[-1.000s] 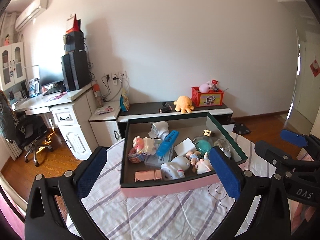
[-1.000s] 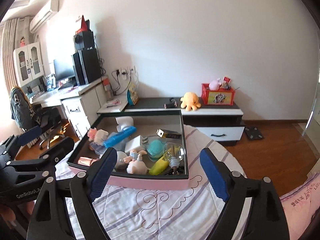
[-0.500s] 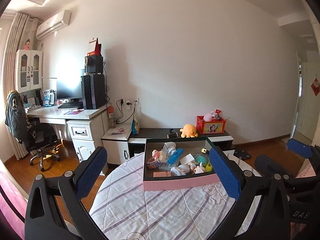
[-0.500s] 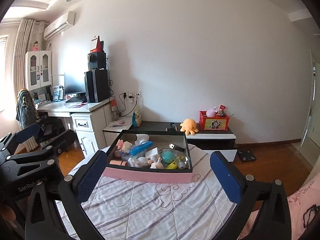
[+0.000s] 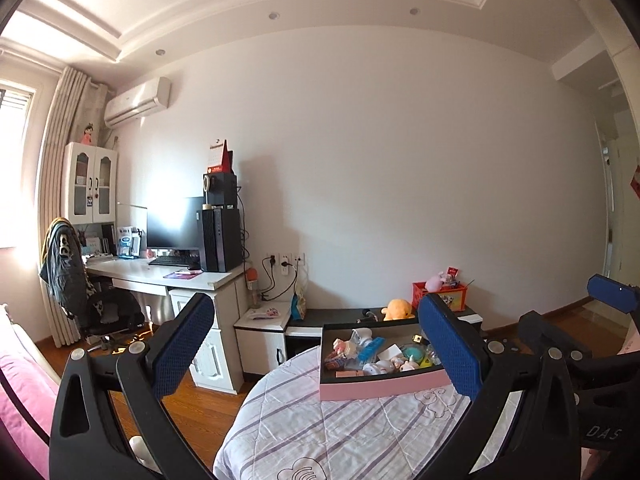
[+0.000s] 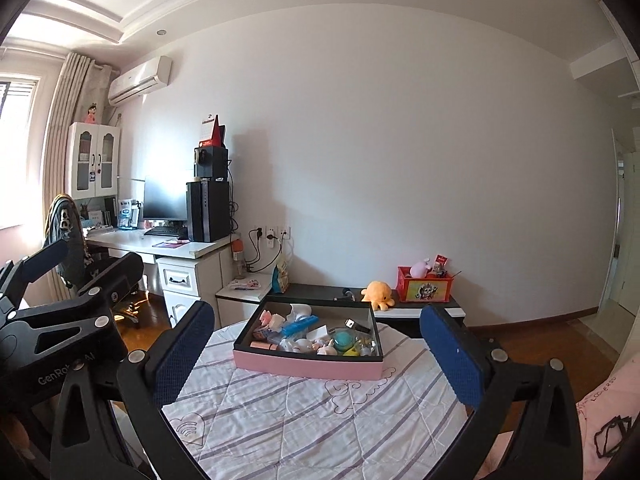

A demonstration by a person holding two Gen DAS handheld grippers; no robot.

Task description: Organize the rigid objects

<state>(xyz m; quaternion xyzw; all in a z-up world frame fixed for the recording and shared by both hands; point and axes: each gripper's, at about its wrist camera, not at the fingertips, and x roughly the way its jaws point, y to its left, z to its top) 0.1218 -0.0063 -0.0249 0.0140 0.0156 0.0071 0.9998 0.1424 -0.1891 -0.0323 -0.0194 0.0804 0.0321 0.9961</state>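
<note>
A shallow pink box point(image 5: 380, 386) point(image 6: 304, 366) with a dark rim sits on the quilted bed and holds several small toys and bottles, among them a blue case point(image 6: 300, 326) and a teal round piece point(image 6: 343, 339). My left gripper point(image 5: 316, 350) stands open well short of the box, nothing between its blue pads. My right gripper point(image 6: 314, 358) is open wide too, empty, and frames the box from a distance. Each gripper shows at the edge of the other's view.
The white striped quilt point(image 6: 288, 420) covers the bed point(image 5: 340, 432). Beyond it stand a white desk point(image 6: 176, 248) with a monitor and tower, an office chair point(image 5: 92, 304), and a low black cabinet point(image 6: 420, 308) bearing an orange plush point(image 6: 378, 292) and a red bin point(image 6: 424, 290).
Both grippers have pulled back and up from the box, which now looks smaller and farther. The right jaws stand a little wider than a second ago. The view has tilted up to level.
</note>
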